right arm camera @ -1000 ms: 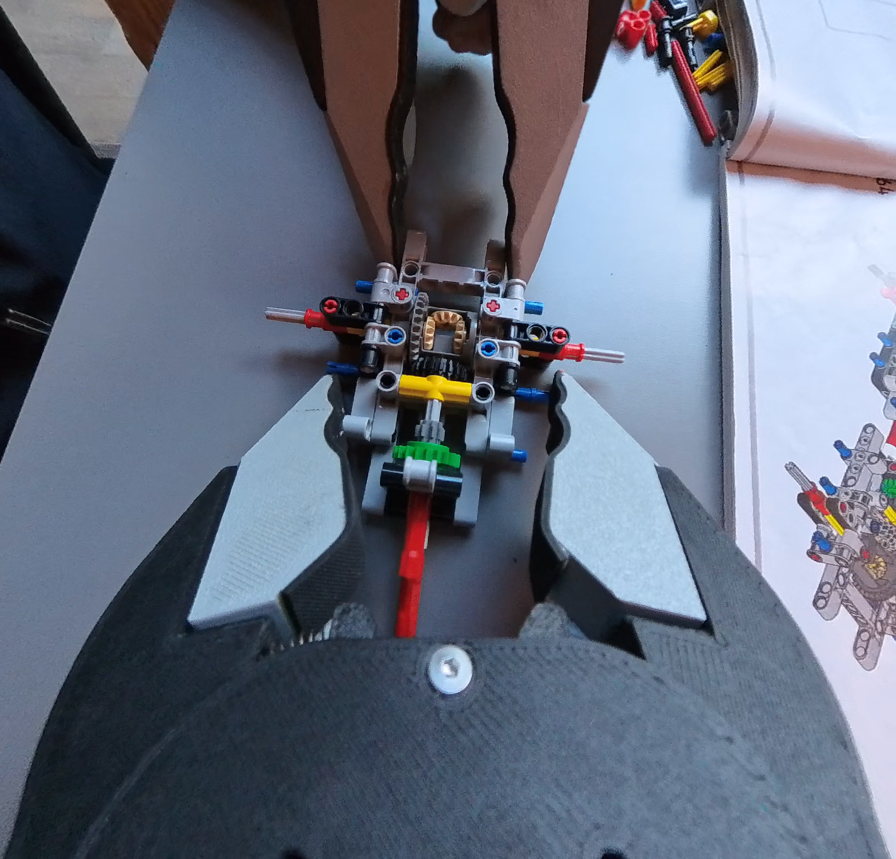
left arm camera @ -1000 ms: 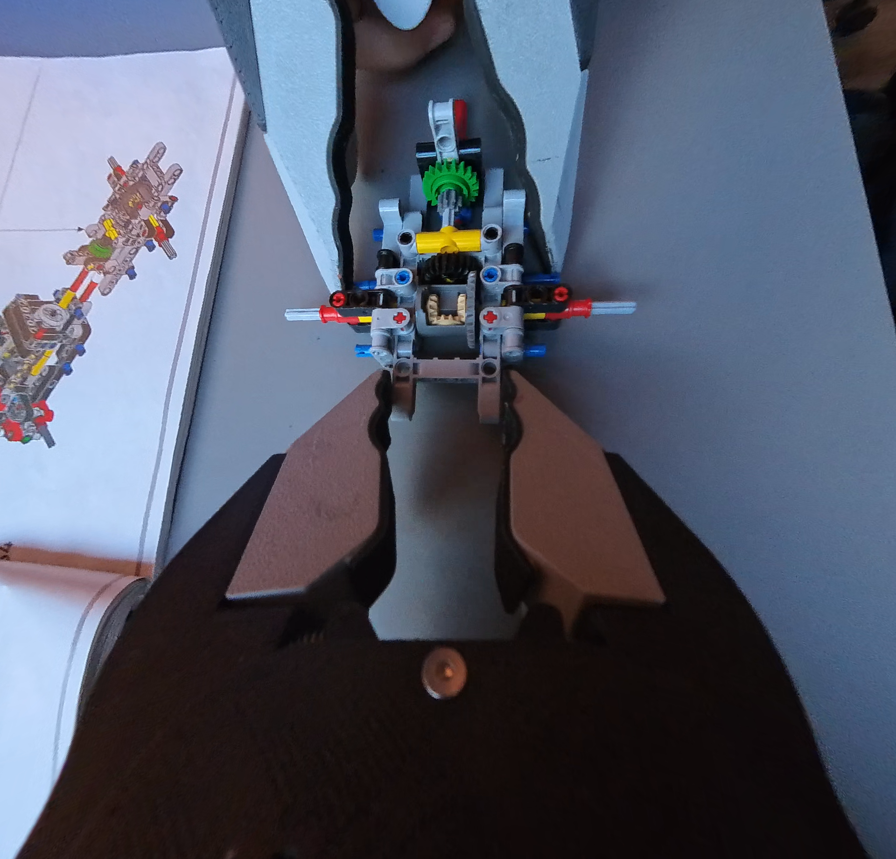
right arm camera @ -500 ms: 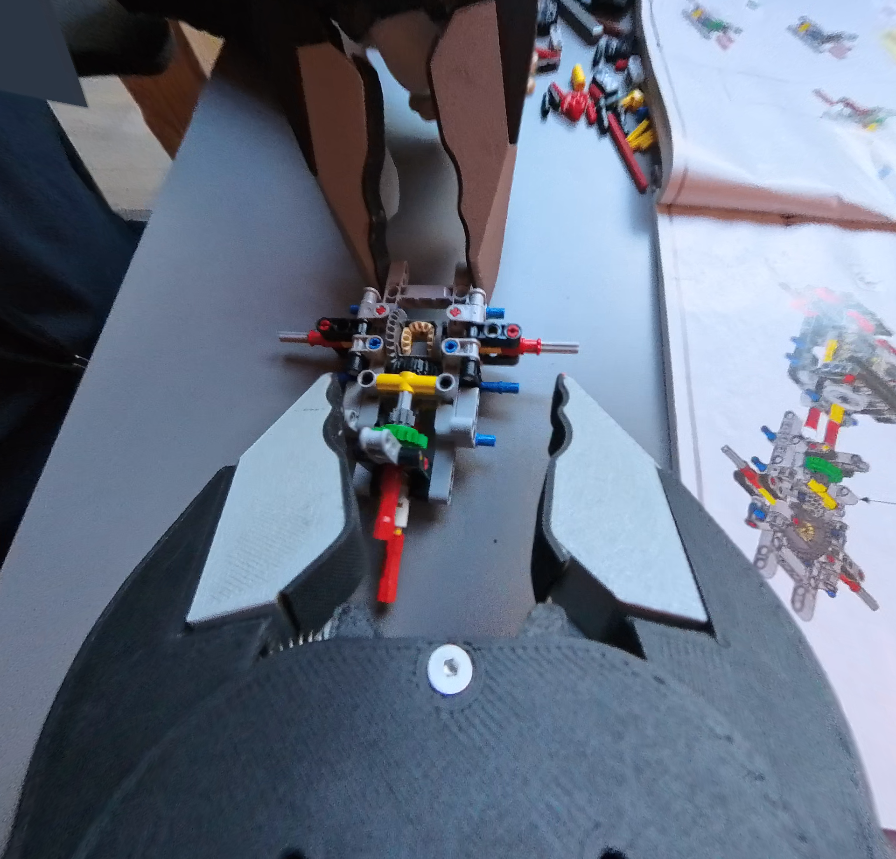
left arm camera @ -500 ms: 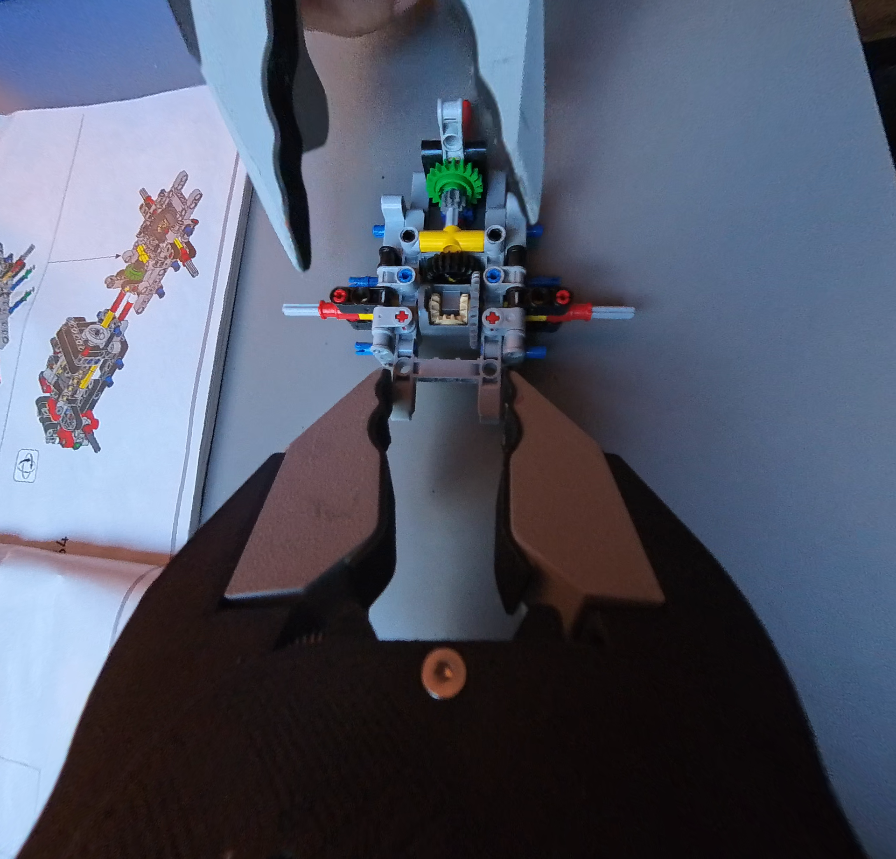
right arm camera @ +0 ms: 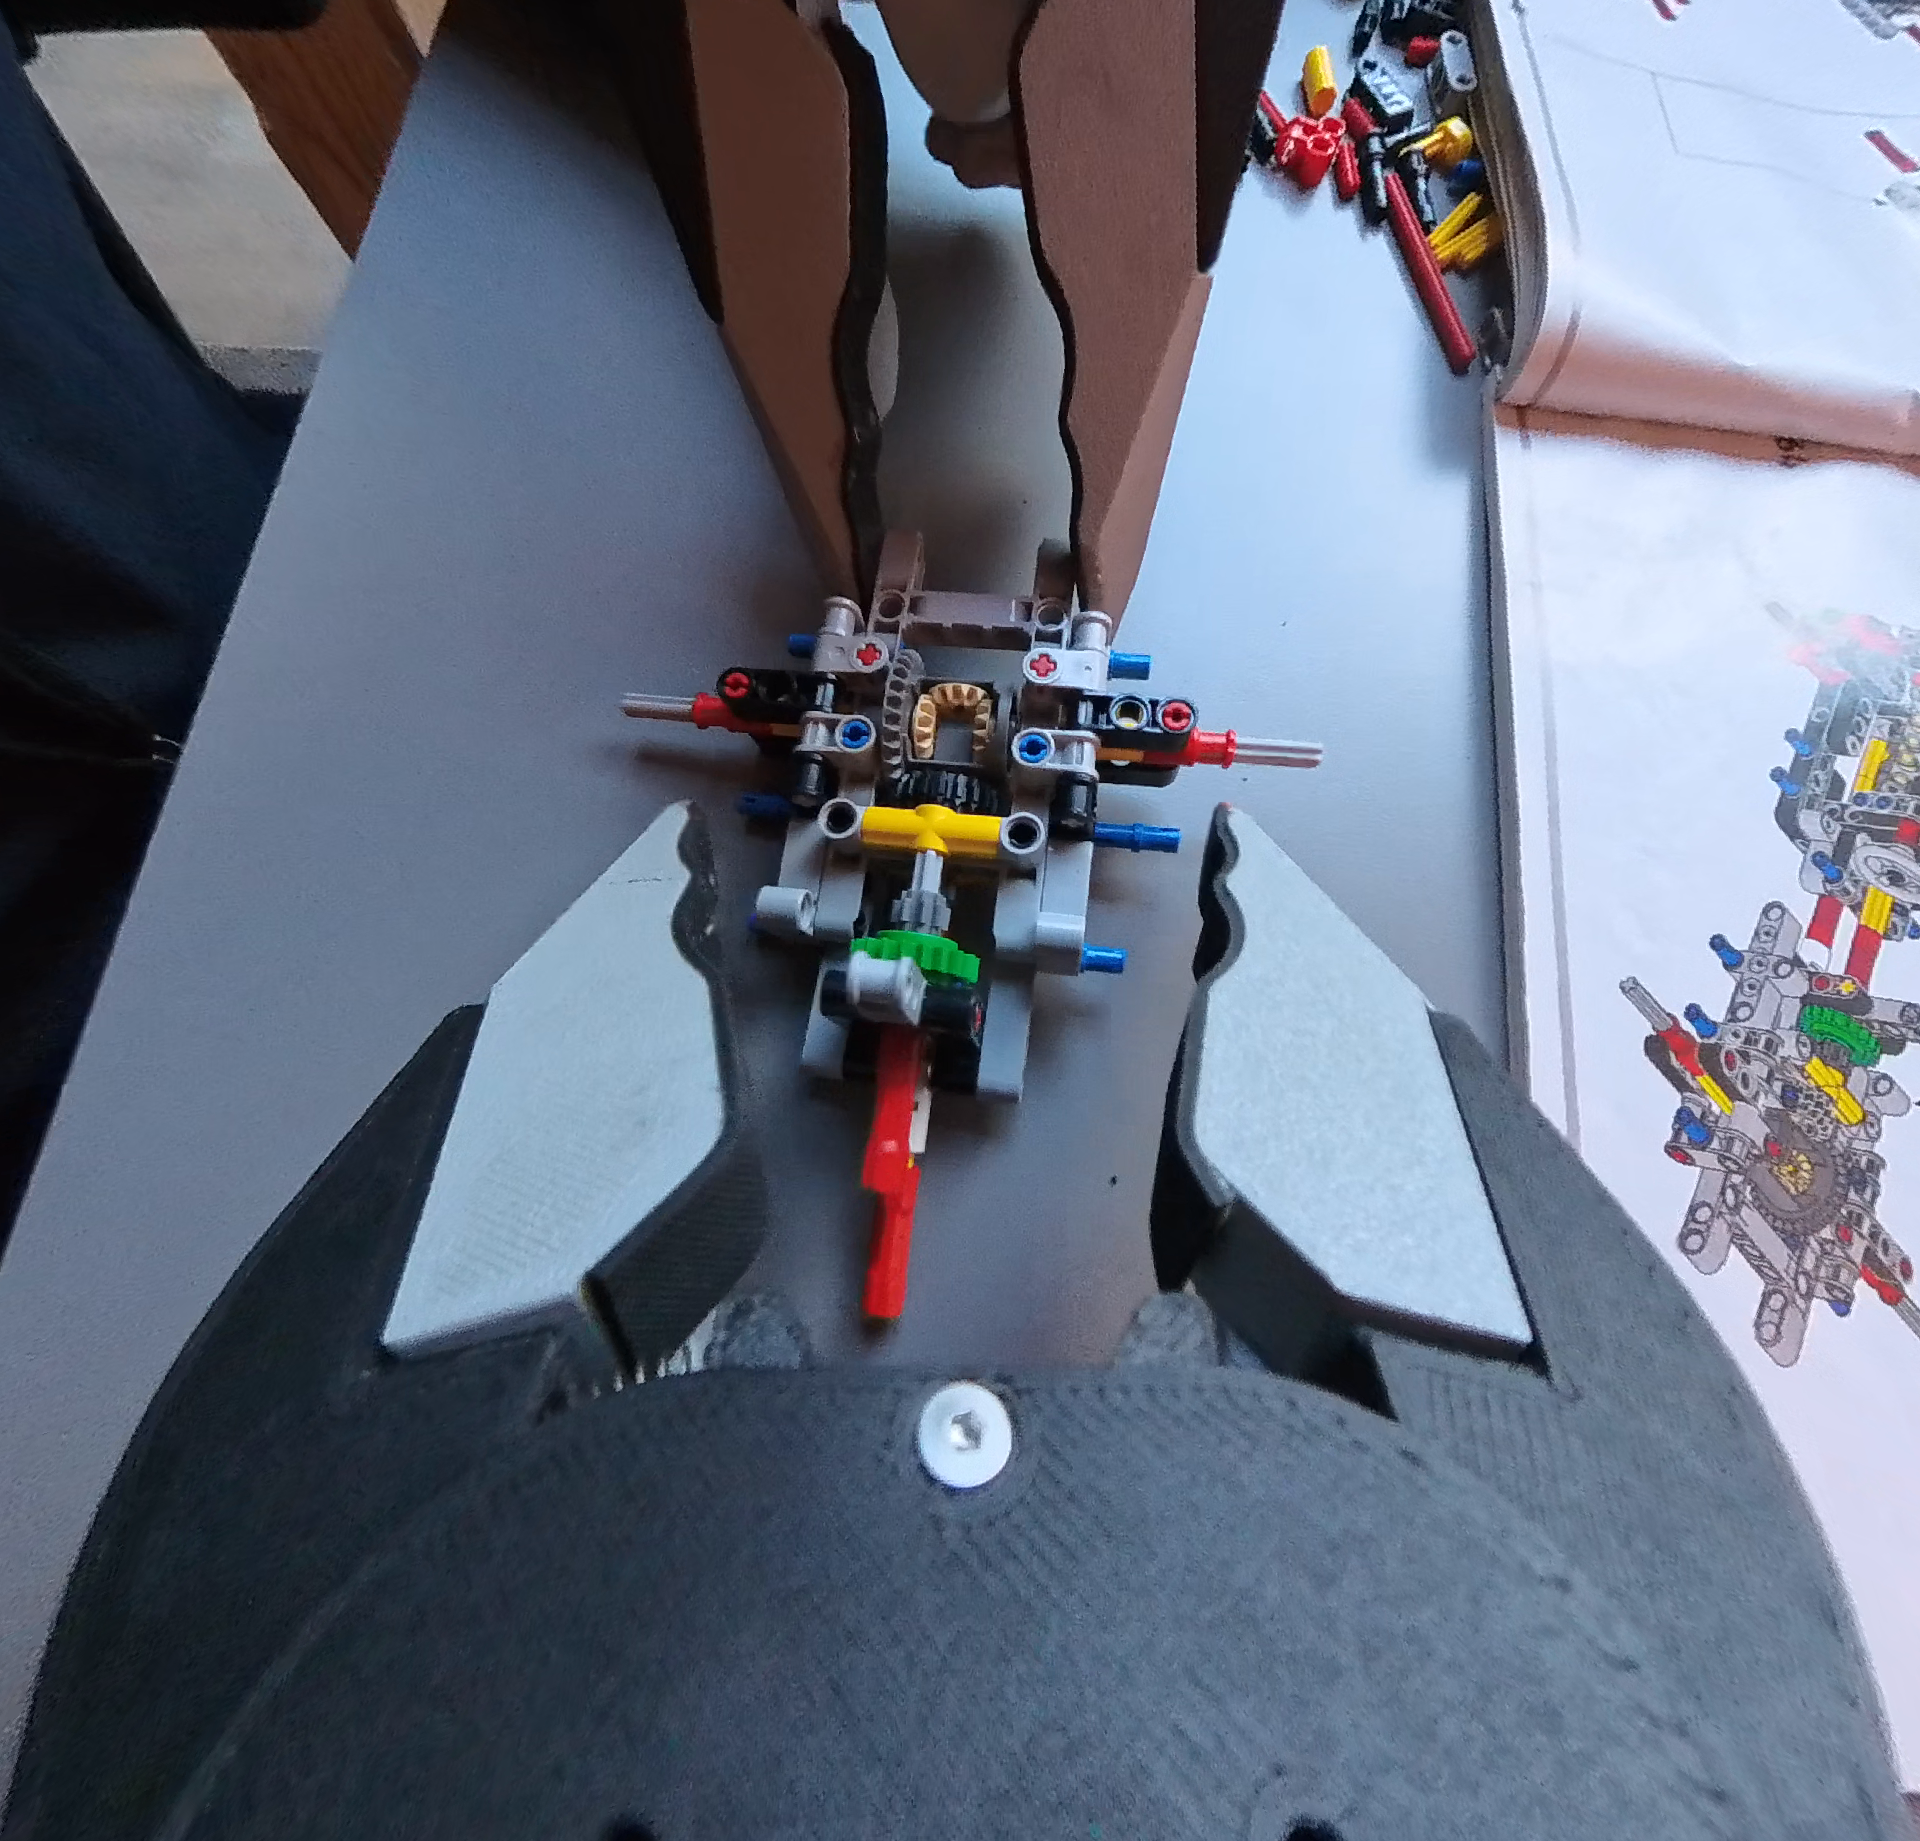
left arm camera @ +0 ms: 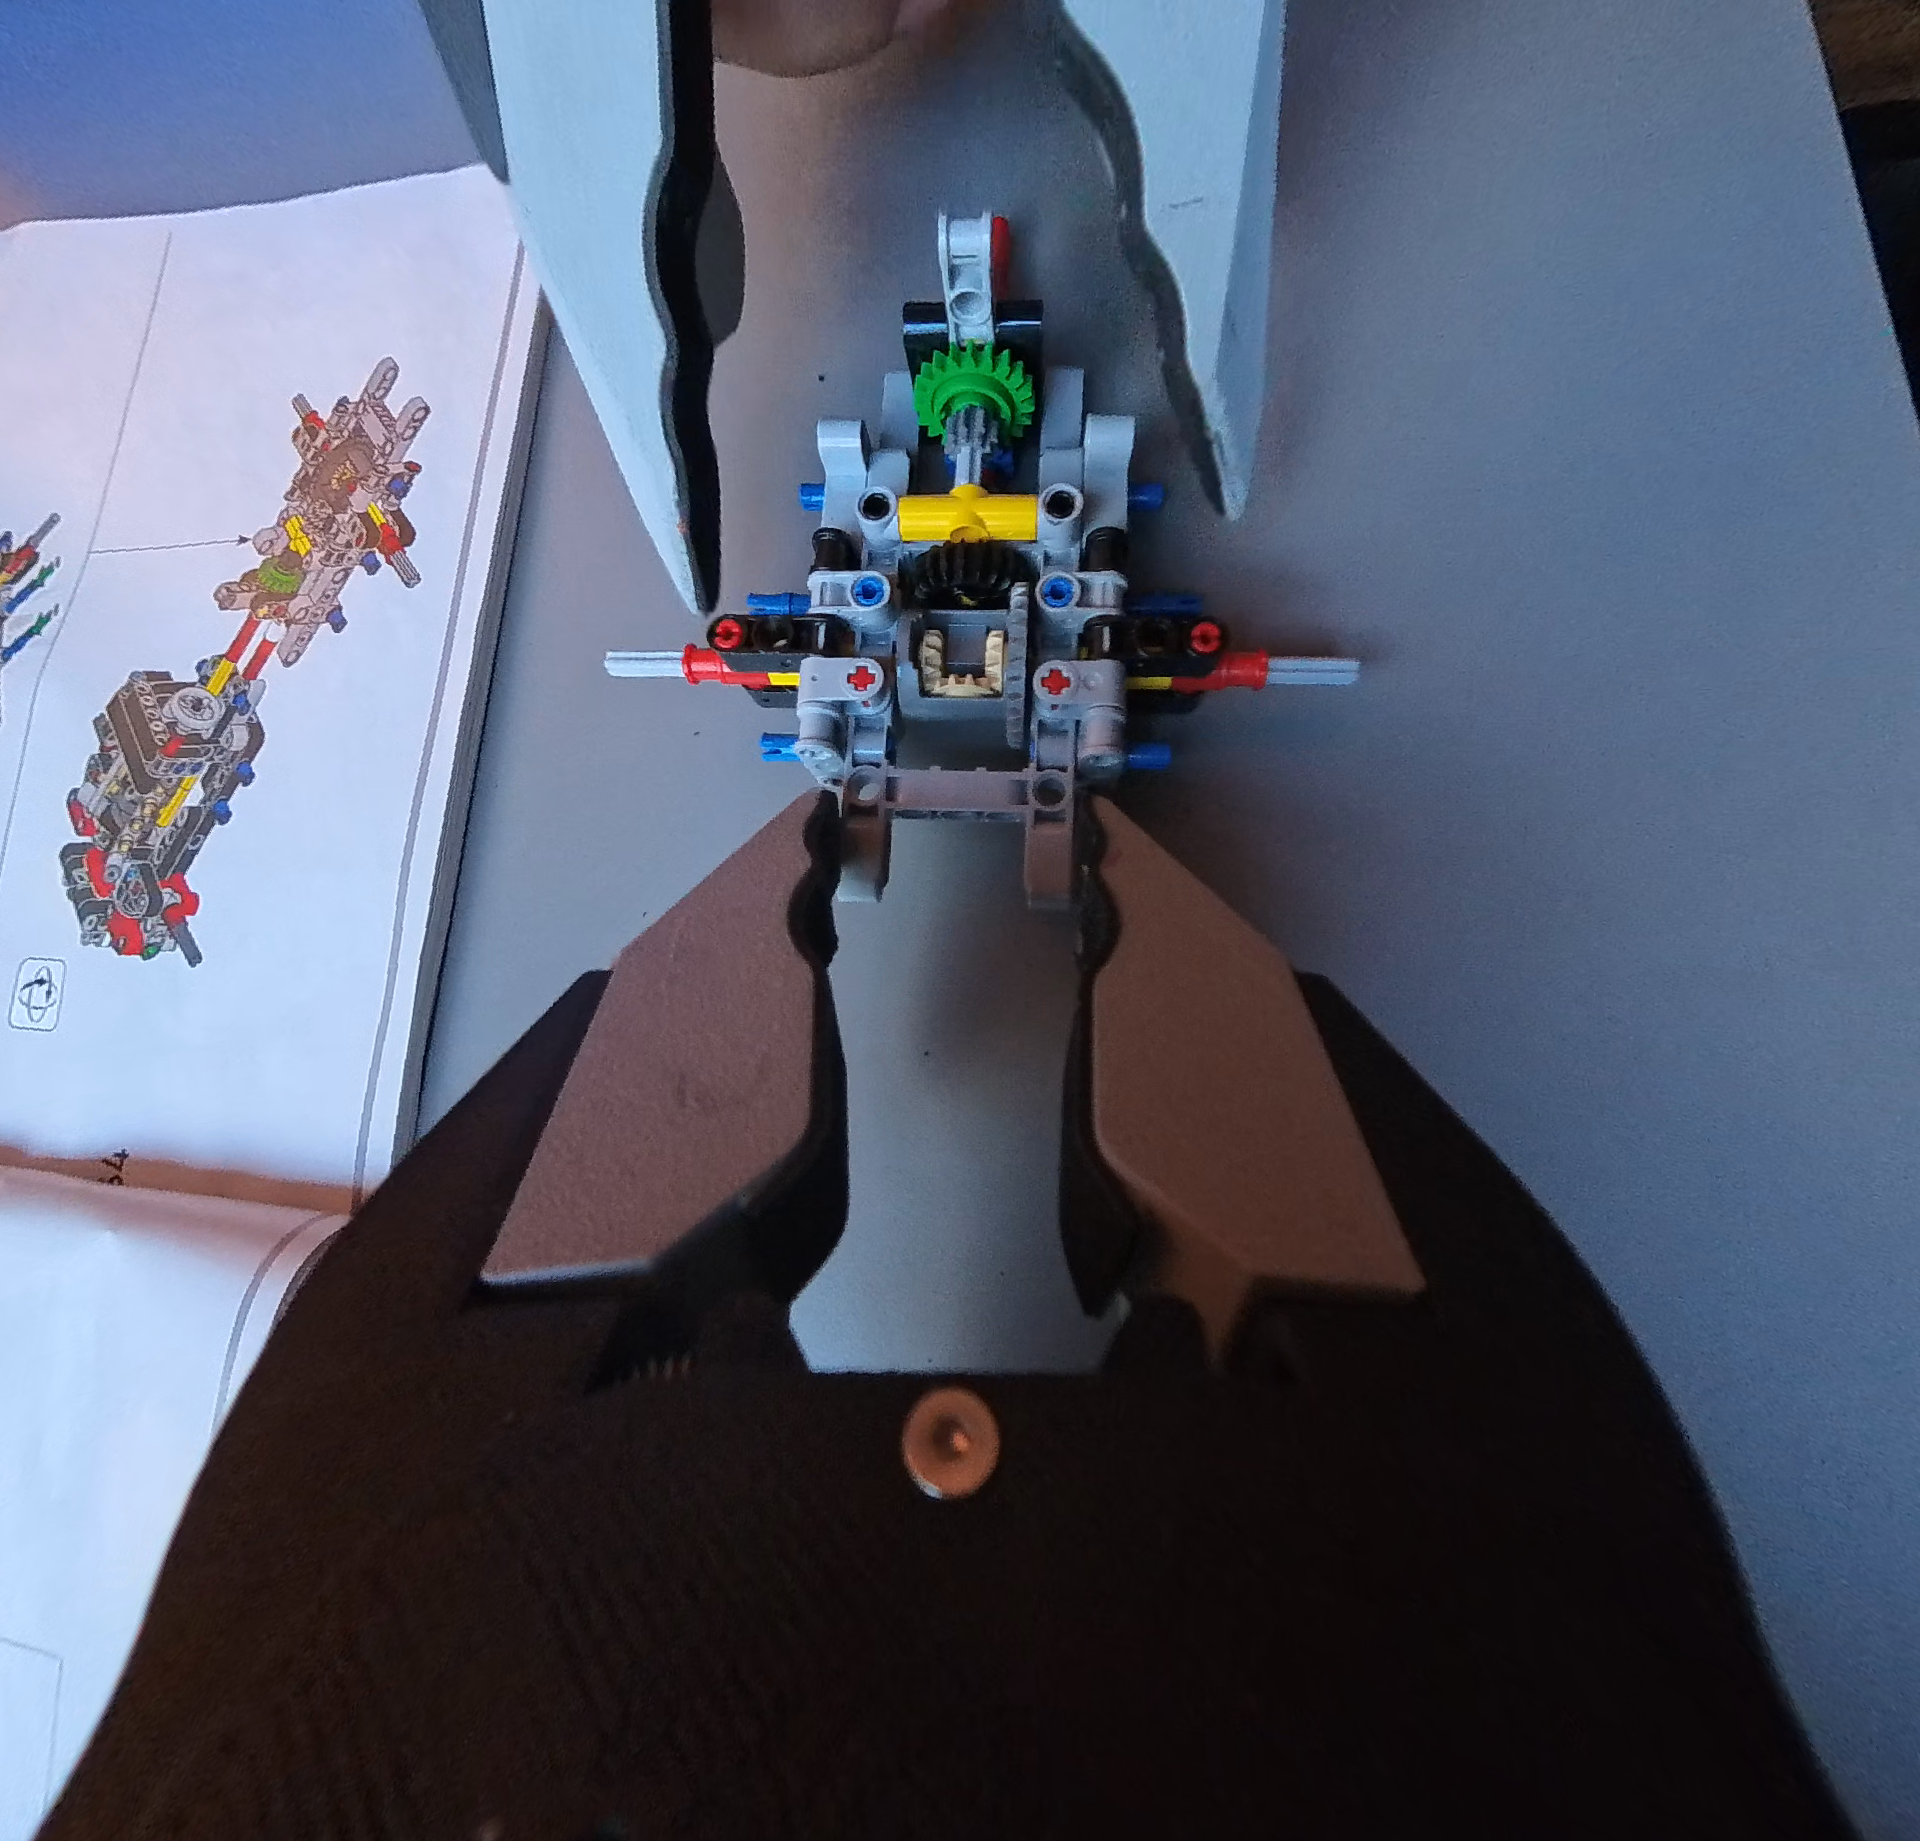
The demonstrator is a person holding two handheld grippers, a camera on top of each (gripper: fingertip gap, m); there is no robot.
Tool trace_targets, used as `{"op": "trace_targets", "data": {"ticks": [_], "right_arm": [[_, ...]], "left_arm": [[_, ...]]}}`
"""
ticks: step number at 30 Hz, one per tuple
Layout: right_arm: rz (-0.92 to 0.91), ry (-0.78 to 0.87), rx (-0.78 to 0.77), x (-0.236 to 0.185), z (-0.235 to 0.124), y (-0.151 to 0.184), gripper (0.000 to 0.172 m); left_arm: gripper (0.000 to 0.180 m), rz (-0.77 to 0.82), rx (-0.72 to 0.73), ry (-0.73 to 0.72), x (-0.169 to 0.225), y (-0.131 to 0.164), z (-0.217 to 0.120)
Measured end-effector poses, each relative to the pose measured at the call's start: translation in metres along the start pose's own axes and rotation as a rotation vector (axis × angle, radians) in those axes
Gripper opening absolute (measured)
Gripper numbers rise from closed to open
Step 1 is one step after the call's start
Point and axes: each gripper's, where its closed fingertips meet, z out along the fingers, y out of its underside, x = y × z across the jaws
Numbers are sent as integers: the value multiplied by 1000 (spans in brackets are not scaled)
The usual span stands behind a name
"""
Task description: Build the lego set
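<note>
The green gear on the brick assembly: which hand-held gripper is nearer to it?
Right. The right hand-held gripper stands open around that end, the green gear between its fingers, untouched. The left hand-held gripper clamps the brick assembly's opposite end.

A grey tabletop (right arm camera: 468, 565) carries a brick-built gear assembly (right arm camera: 935, 835) at its middle, an open instruction booklet (right arm camera: 1714, 648) along the right edge, and loose small parts (right arm camera: 1382, 139) at the far right
</note>
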Motion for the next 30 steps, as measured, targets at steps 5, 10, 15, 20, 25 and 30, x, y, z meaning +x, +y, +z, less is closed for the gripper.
{"op": "trace_targets", "data": {"ticks": [5,10,15,20,25,30], "right_arm": [[9,46,-56,5,-12,10,93],[35,13,-92,-3,-20,27,81],[144,-31,-103,-15,-52,52,41],[104,79,-66,-10,-47,45,18],[129,139,84,-6,-59,26,10],[91,163,-12,-6,-29,38,0]], "left_arm": [[42,-9,2,1,0,0,0],[42,-43,16,29,0,1,0],[42,-163,48,129,3,7,-1],[42,-164,44,129,2,5,1],[42,-154,20,112,2,6,0],[42,-122,38,198,24,-9,10]]}}
